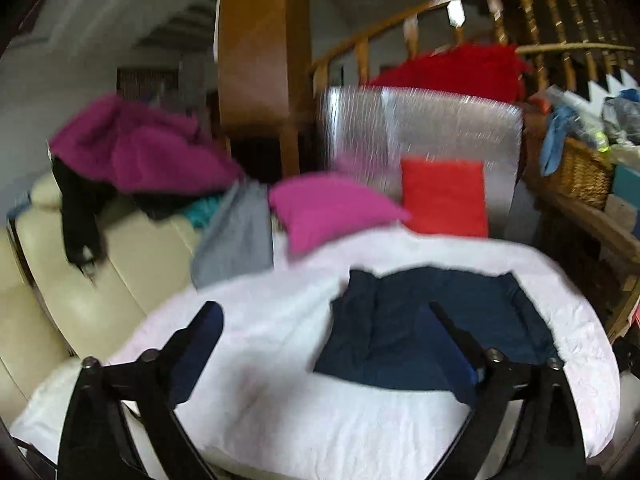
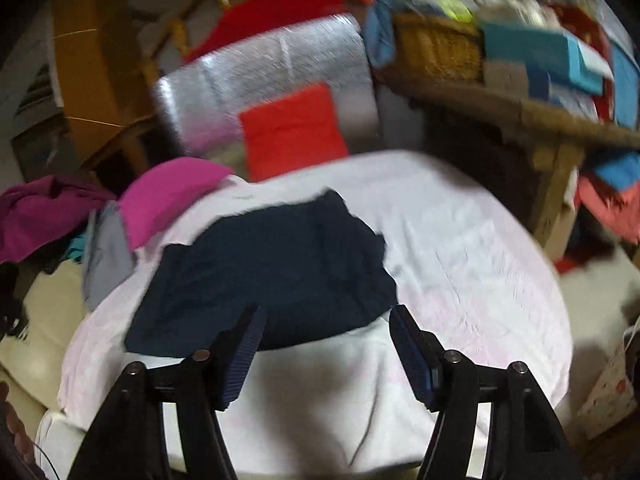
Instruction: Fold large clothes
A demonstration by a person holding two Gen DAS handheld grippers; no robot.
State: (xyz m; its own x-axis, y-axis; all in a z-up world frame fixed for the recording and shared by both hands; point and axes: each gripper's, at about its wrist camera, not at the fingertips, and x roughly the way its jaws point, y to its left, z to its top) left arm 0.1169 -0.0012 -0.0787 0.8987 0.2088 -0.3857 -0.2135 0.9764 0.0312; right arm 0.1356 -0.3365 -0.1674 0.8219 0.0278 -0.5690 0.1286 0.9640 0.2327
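Hovering with fingers spread and empty, left gripper (image 1: 324,312) and right gripper (image 2: 328,316) face navy garment (image 2: 264,272), lying folded mid white sheet (image 2: 460,240); next probably setting it aside.

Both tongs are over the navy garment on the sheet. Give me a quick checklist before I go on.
1. Left tongs open, holding nothing: ok.
2. Right tongs open, holding nothing: ok.
3. Navy garment lies on the white sheet, folded compact: ok.
4. Garment apart from the pink cushion and red cushion: ok.
5. Folds neat, no creases: cannot tell, both views blurred.
6. Grey cloth stays at the sheet's edge, off the garment: ok.
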